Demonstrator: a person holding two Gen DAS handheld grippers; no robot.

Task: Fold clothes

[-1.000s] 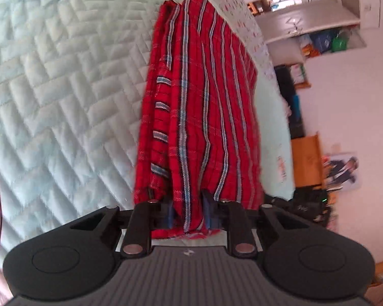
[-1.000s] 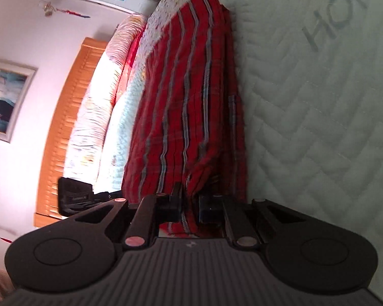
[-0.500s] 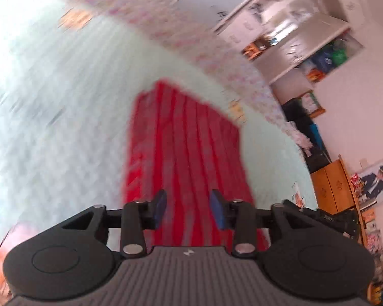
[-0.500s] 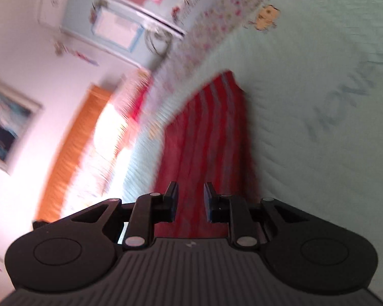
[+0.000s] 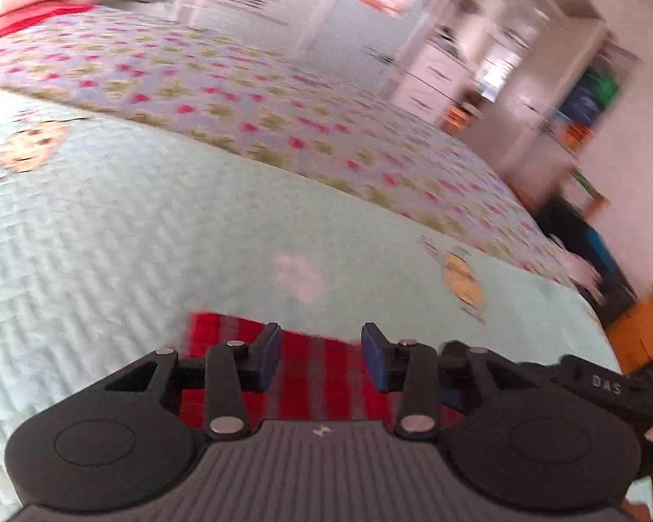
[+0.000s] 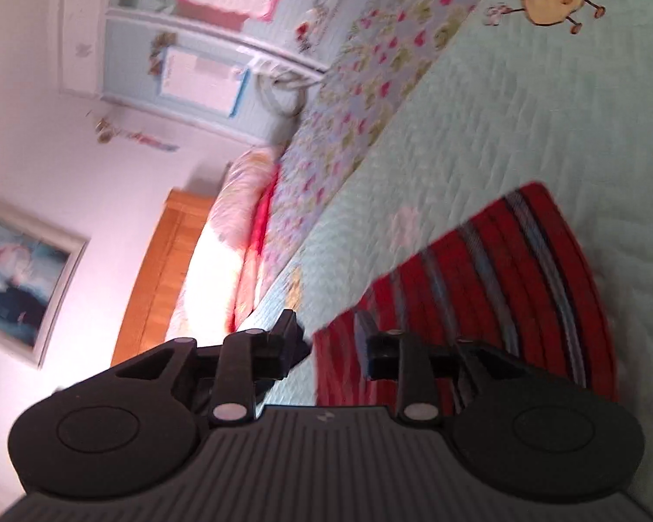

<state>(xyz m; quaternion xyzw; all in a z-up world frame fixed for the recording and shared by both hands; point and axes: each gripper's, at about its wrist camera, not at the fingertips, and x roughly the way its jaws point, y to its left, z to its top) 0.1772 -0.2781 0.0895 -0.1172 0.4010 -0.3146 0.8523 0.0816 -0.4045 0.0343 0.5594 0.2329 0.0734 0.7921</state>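
Claws (image 5: 320, 359) apart above red cloth (image 6: 500, 287)

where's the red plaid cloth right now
The red plaid cloth lies folded on the pale green quilt, low in both wrist views, just beyond the open jaws, right of the flowered bedspread.

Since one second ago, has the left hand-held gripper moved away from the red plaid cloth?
Yes. The left hand-held gripper let go and pulled back and up: against the quilt, the red plaid cloth now shows only low behind its open jaws.
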